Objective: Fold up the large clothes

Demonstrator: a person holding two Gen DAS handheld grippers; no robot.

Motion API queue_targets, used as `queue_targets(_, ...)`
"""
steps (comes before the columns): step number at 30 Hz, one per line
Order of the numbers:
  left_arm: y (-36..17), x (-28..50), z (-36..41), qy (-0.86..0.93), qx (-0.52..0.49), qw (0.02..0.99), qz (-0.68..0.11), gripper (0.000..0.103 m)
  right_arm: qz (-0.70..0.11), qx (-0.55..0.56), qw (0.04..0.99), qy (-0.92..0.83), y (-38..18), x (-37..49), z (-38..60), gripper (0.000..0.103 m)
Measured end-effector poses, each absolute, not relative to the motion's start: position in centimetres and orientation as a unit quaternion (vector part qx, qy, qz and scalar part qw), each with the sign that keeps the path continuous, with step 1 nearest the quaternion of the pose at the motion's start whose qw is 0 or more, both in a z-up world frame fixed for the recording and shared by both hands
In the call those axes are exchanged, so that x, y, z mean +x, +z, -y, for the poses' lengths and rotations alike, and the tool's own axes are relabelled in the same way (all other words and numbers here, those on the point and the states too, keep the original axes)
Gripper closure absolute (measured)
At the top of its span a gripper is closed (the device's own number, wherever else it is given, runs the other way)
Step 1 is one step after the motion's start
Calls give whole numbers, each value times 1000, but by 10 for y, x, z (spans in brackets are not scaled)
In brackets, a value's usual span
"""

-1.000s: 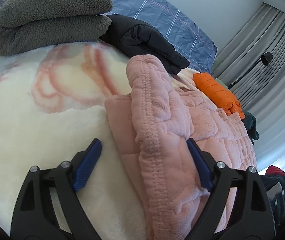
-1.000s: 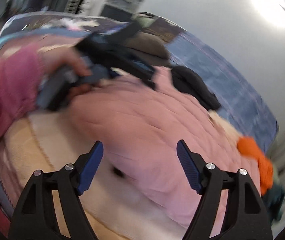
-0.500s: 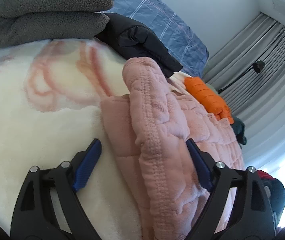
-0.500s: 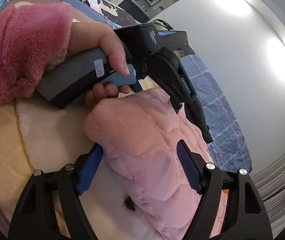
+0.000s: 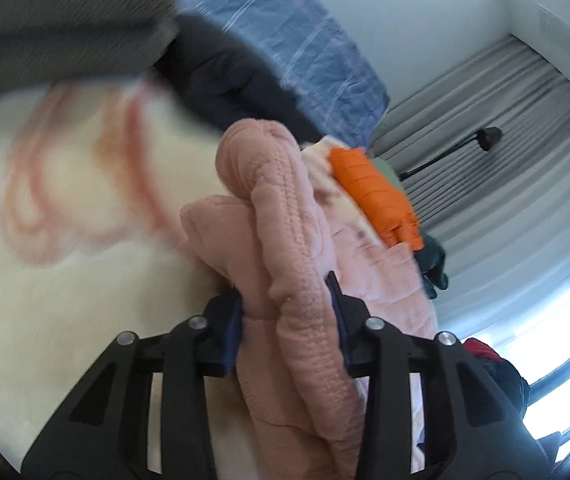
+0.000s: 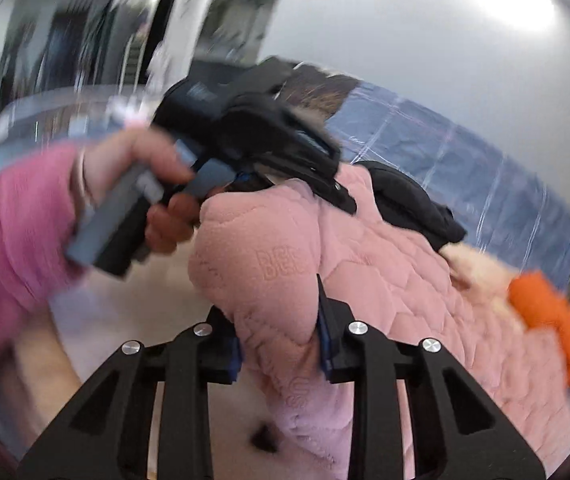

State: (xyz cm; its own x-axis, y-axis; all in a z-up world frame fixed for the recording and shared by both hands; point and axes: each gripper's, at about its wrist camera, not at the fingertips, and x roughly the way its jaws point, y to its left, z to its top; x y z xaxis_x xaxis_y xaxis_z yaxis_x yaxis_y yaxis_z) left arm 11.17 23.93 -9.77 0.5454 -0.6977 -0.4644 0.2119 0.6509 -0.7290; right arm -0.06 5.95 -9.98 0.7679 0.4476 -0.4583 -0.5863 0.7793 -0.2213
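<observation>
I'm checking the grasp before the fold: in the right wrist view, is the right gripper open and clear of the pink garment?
No: the right gripper is shut on a bunched fold of the pink garment.

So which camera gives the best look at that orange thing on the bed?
The left wrist view: the orange garment is fairly sharp there, its ribbed puffy surface visible beyond the pink quilted garment. The right wrist view shows only a blurred orange patch near the edge.

Left tool (image 5: 287, 312): jaws closed on a thick pink fabric fold, lower centre of its wrist view. Right tool (image 6: 279, 334): jaws likewise clamped on pink quilted fabric, lower centre. Left hand (image 6: 153, 196), pink-sleeved, grips the left tool's handle at centre left of the right wrist view.
</observation>
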Motion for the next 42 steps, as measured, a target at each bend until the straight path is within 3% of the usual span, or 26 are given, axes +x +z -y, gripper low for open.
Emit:
queue_targets(10, 38, 108, -118, -336, -162, 874, -313, 69, -141, 10, 956, 256, -34, -17, 63, 75)
queue_targets(17, 75, 127, 15, -376, -68, 867, -320, 69, -138, 152, 955, 214, -40, -30, 184, 76)
queue_targets(21, 64, 132, 105, -388, 17, 860, -331, 64, -171, 248, 936, 182, -79, -28, 250, 76)
queue_targets(24, 22, 140, 172, -379, 79, 850, -356, 58, -215, 309, 913, 155, -117, -31, 277, 76)
queue_targets(29, -38, 127, 218, -414, 116, 816, -386, 57, -273, 385, 867, 160, -183, -38, 299, 76)
queue_targets(31, -42, 118, 224, -430, 131, 812, -371, 46, -268, 385, 866, 171, -183, -41, 299, 76)
queue_targets(36, -41, 117, 217, -439, 122, 813, -363, 43, -270, 343, 885, 164, -163, -37, 292, 62)
queue_targets(42, -41, 123, 214, -443, 99, 812, -366, 35, -277, 313, 899, 132, -161, -35, 295, 60)
